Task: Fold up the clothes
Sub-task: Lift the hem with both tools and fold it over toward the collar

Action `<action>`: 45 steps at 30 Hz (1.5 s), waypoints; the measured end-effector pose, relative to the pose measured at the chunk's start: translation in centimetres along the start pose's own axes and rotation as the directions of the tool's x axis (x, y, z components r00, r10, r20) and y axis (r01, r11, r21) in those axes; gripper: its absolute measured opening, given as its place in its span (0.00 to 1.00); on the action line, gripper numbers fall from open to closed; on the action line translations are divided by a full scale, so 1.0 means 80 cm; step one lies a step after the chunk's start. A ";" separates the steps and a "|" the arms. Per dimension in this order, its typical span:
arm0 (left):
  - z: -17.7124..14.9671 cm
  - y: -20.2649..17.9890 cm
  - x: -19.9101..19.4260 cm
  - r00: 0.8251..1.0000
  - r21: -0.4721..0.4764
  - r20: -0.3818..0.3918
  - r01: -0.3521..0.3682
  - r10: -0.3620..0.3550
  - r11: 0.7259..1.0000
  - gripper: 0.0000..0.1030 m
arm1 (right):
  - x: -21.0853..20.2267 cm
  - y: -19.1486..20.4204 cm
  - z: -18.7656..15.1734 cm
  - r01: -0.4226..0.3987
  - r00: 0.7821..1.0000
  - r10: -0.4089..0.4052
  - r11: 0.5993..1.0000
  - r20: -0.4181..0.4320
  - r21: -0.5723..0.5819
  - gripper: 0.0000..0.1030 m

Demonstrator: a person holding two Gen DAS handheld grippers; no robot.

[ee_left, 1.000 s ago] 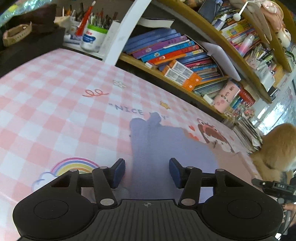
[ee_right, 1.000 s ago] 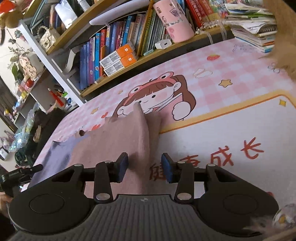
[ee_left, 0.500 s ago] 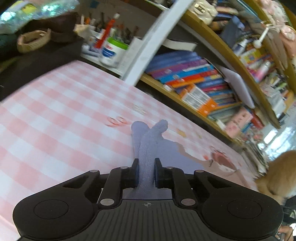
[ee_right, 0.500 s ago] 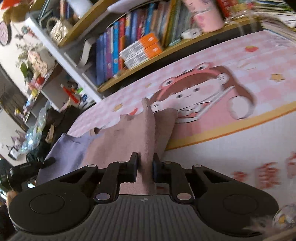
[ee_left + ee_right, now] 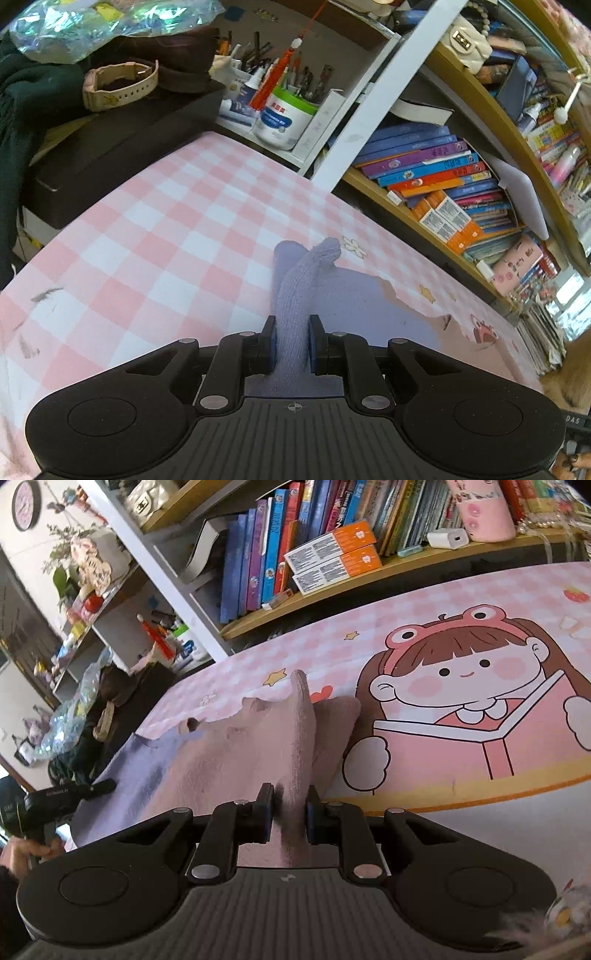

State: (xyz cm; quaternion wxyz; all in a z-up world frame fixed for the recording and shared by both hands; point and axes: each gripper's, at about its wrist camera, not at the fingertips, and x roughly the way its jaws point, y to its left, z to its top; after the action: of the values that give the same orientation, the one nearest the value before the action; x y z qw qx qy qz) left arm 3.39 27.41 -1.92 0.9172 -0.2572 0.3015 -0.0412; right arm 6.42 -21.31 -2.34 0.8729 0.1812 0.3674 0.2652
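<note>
A bench covered in a pink checked cartoon mat runs beneath crowded bookshelves. The left gripper is clamped on a raised ridge of the lavender cloth, which stands up between its blue pads and spreads flat on the bench just beyond. The right gripper is likewise pinched shut on an upright fold of the pink cloth; this lies on the bench beside the lavender piece (their edges overlap to the gripper's left), and its far corner touches the printed girl with the frog hat. A white tub of pens stands beyond the bench's far edge.
</note>
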 end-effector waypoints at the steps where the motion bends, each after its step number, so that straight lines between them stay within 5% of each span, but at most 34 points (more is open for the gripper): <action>1: 0.000 0.000 -0.001 1.000 0.001 0.002 -0.003 0.003 1.000 0.18 | 0.000 -0.001 0.000 -0.001 1.000 0.001 1.000 -0.005 -0.009 0.22; 4: 0.001 0.000 -0.010 0.999 0.005 0.026 -0.039 0.039 0.999 0.28 | -0.006 -0.002 0.003 0.011 1.000 -0.011 0.997 -0.007 -0.070 0.34; 9: -0.002 -0.017 -0.045 0.986 0.097 0.097 -0.142 0.133 0.985 0.55 | -0.023 0.002 0.015 0.045 0.998 -0.036 0.968 0.042 -0.248 0.37; 15: -0.021 -0.049 -0.105 0.955 0.135 0.209 -0.242 0.211 0.961 0.77 | -0.034 0.012 0.022 0.026 0.998 0.007 0.867 0.065 -0.497 0.43; 25: -0.072 -0.087 -0.150 0.927 0.025 0.188 -0.335 0.324 0.942 0.87 | -0.022 0.018 0.023 -0.205 0.976 0.206 0.766 -0.069 -0.609 0.46; 30: -0.092 -0.074 -0.159 0.929 -0.155 0.146 -0.319 0.341 0.935 0.87 | -0.013 0.016 0.022 -0.285 0.956 0.260 0.718 -0.134 -0.635 0.46; 38: -0.113 -0.060 -0.154 0.924 -0.351 0.102 -0.312 0.368 0.883 0.87 | -0.003 0.012 0.019 -0.369 0.927 0.307 0.656 -0.214 -0.659 0.46; 45: -0.120 -0.059 -0.142 0.920 -0.462 0.098 -0.296 0.380 0.836 0.87 | -0.007 -0.003 0.014 -0.405 0.911 0.350 0.650 -0.220 -0.643 0.46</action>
State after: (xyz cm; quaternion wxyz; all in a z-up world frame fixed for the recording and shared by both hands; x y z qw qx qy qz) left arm -11.00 21.62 -0.13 0.8523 -0.4019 0.2567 0.2148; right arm 6.99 -21.95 -1.38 0.7889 -0.0859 0.2327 0.5623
